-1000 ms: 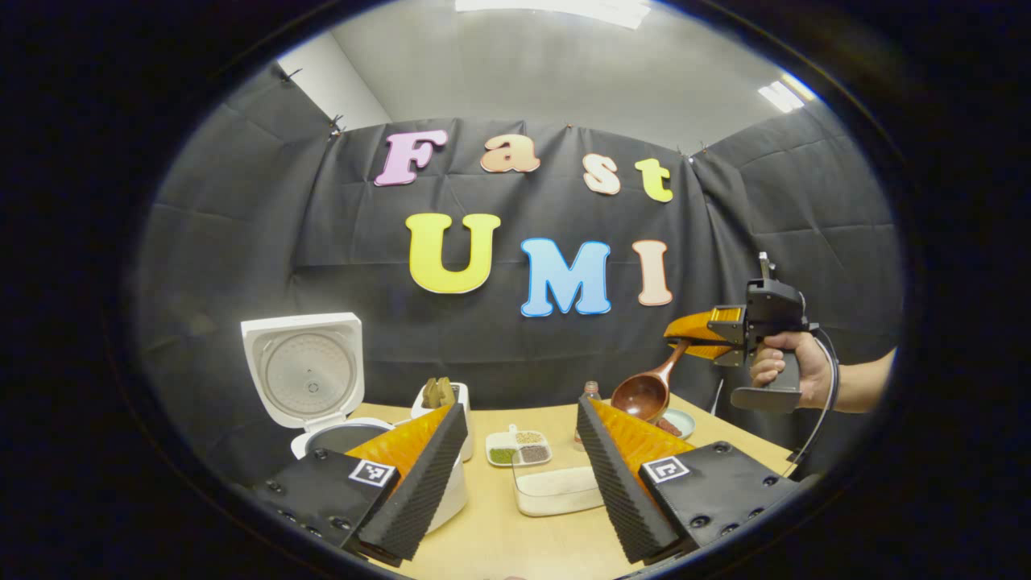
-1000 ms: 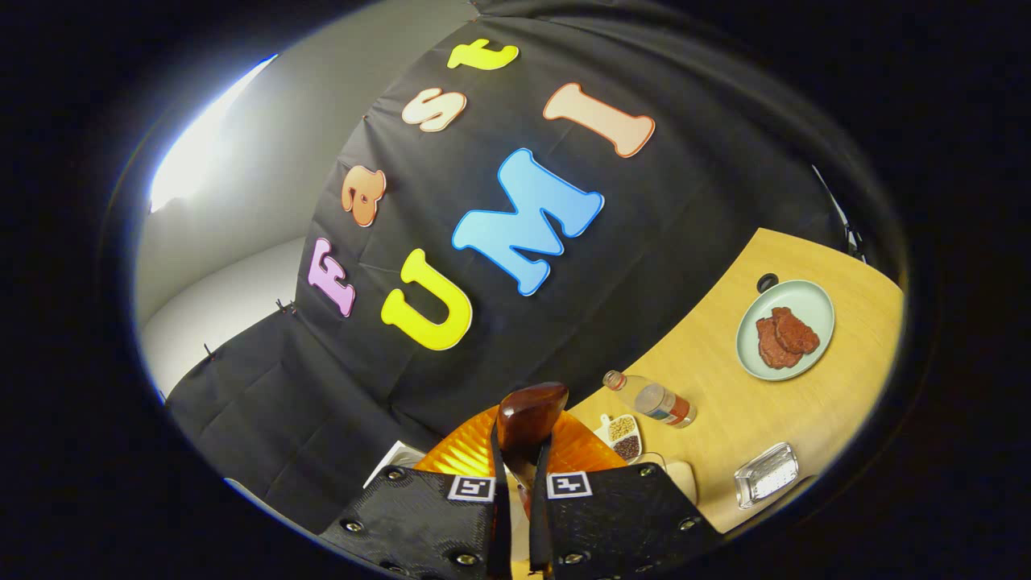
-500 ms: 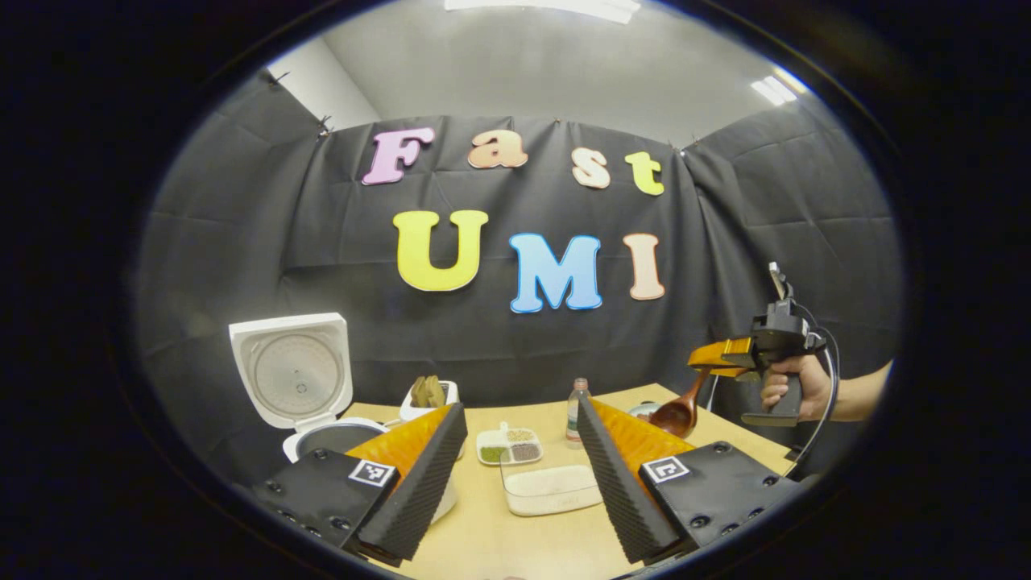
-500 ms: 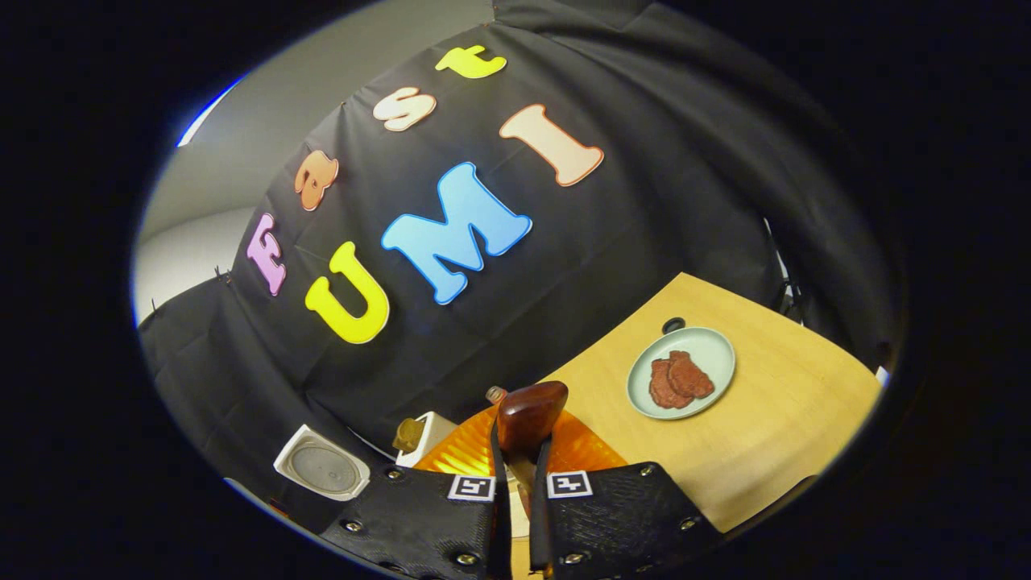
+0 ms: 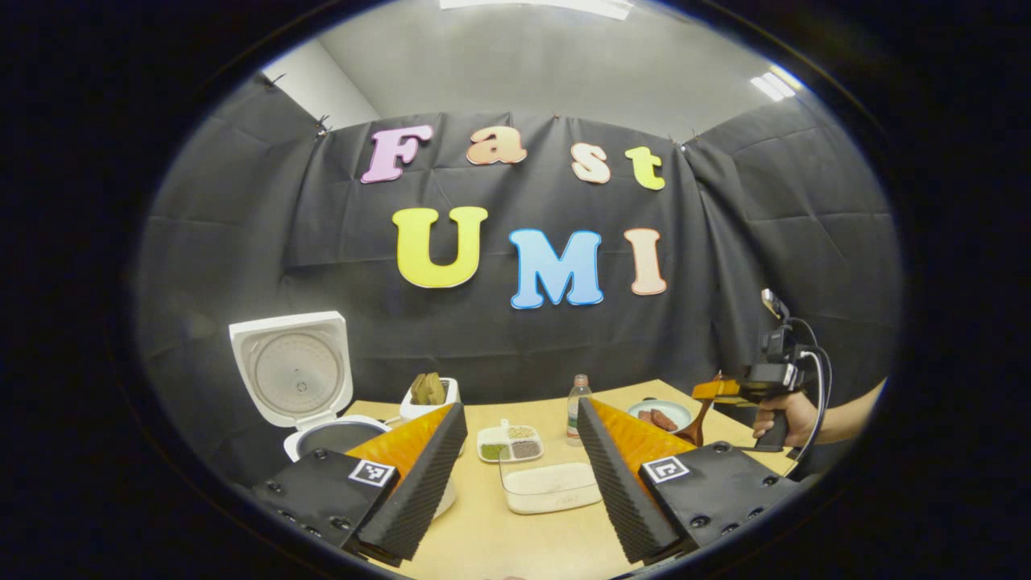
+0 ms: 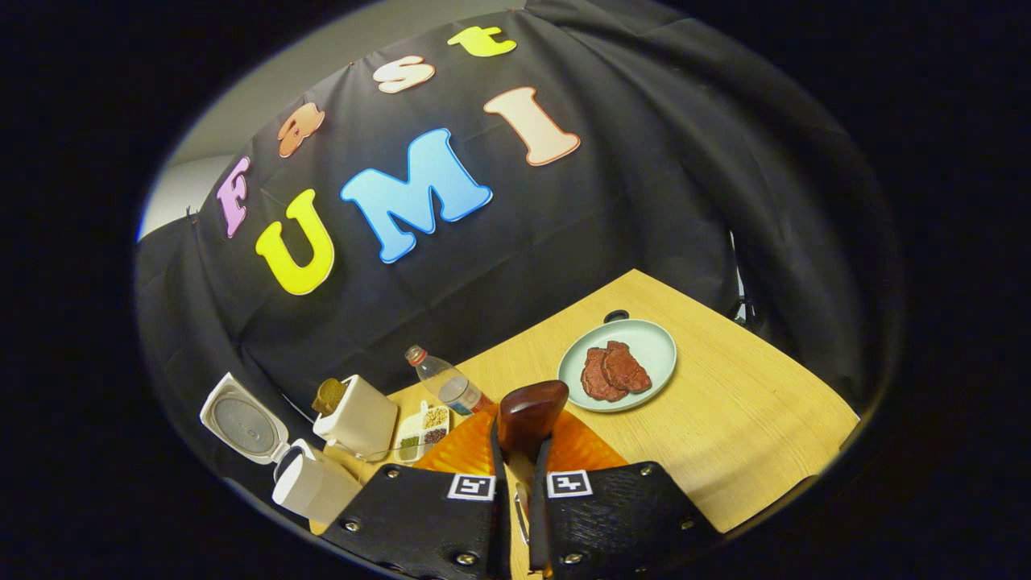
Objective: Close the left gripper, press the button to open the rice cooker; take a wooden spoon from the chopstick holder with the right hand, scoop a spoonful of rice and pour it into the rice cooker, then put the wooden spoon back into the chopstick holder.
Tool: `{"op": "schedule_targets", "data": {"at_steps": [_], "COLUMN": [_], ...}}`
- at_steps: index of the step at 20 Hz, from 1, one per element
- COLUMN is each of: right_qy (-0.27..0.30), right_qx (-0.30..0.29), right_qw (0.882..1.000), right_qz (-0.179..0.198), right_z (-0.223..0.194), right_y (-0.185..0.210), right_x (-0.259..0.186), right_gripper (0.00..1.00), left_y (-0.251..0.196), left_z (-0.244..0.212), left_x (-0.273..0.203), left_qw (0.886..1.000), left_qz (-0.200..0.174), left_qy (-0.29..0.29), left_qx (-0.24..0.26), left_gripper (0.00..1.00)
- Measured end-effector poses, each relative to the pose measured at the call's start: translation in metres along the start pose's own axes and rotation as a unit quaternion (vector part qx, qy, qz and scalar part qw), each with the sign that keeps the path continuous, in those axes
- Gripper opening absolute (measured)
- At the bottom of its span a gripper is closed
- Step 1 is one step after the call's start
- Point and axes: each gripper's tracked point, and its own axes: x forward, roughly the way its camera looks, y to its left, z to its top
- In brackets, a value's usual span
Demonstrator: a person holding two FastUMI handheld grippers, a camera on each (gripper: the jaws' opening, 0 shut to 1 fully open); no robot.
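Note:
The white rice cooker (image 5: pixel 326 439) stands at the left with its lid (image 5: pixel 292 366) raised, and it also appears in the right gripper view as the rice cooker (image 6: pixel 316 486). Behind it is the white chopstick holder (image 5: pixel 429 396), (image 6: pixel 360 417) with wooden utensils in it. A clear tub of rice (image 5: pixel 551 488) lies between the fingers of my open left gripper (image 5: pixel 515 483). My right gripper (image 6: pixel 518 463) is shut on the wooden spoon (image 6: pixel 529 409). In the left gripper view, a hand holds that right gripper (image 5: pixel 719 391) low over the table's right side, with the spoon (image 5: pixel 693 431) hanging down.
On the wooden table (image 6: pixel 749 427) are a divided dish of grains (image 5: pixel 508 443), a small plastic bottle (image 5: pixel 573 399) and a pale green plate with red meat (image 6: pixel 619 366). The table's far right edge meets the black cloth wall.
The right gripper has carried the spoon down and to the right, away from the cooker, until it hangs low over the table's right side. The left gripper has stayed open and nearly still.

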Motion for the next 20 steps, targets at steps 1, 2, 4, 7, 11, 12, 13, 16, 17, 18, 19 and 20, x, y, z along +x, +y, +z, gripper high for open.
{"op": "schedule_targets", "data": {"at_steps": [1, 2, 4, 7, 11, 12, 13, 16, 17, 18, 19, 20], "right_qy": [0.0, 0.0, 0.006, 0.013, 0.007, 0.006, 0.007, 0.014, 0.008, -0.007, -0.024, -0.038], "right_qx": [-0.008, -0.016, -0.019, -0.033, -0.025, -0.023, -0.022, -0.044, -0.053, -0.061, -0.065, -0.073], "right_qw": [1.0, 1.0, 1.0, 0.999, 0.999, 0.999, 0.999, 0.998, 0.997, 0.996, 0.994, 0.993], "right_qz": [-0.008, -0.011, -0.013, -0.02, -0.026, -0.033, -0.035, -0.041, -0.054, -0.072, -0.081, -0.084], "right_z": [-0.006, -0.011, -0.022, -0.039, -0.047, -0.048, -0.049, -0.047, -0.037, -0.029, -0.017, -0.007], "right_y": [-0.004, -0.007, -0.008, -0.011, -0.011, -0.014, -0.014, -0.018, -0.022, -0.03, -0.033, -0.03], "right_x": [0.004, 0.008, 0.018, 0.031, 0.034, 0.034, 0.032, 0.019, 0.009, 0.005, -0.003, -0.014], "right_gripper": [0.09, 0.09, 0.09, 0.09, 0.09, 0.09, 0.1, 0.36, 0.68, 1.0, 0.99, 0.98], "left_y": [0.001, 0.001, 0.005, 0.01, 0.015, 0.016, 0.016, 0.012, 0.011, 0.009, 0.009, 0.009], "left_z": [-0.001, -0.002, -0.009, -0.015, -0.017, -0.016, -0.016, -0.011, -0.012, -0.012, -0.011, -0.01], "left_x": [0.0, -0.001, -0.001, -0.003, -0.004, -0.003, -0.003, 0.001, 0.003, 0.005, 0.007, 0.009], "left_qw": [1.0, 1.0, 1.0, 0.999, 0.999, 0.999, 0.999, 1.0, 1.0, 1.0, 1.0, 1.0], "left_qz": [0.003, 0.005, 0.011, 0.019, 0.025, 0.025, 0.025, 0.019, 0.016, 0.013, 0.011, 0.008], "left_qy": [0.003, 0.005, 0.015, 0.026, 0.032, 0.032, 0.031, 0.025, 0.024, 0.023, 0.021, 0.018], "left_qx": [0.0, 0.0, -0.001, -0.001, -0.002, -0.003, -0.004, -0.005, -0.006, -0.006, -0.006, -0.007], "left_gripper": [0.96, 0.96, 0.96, 0.96, 0.94, 0.96, 0.96, 0.96, 0.96, 0.96, 0.96, 0.96]}}
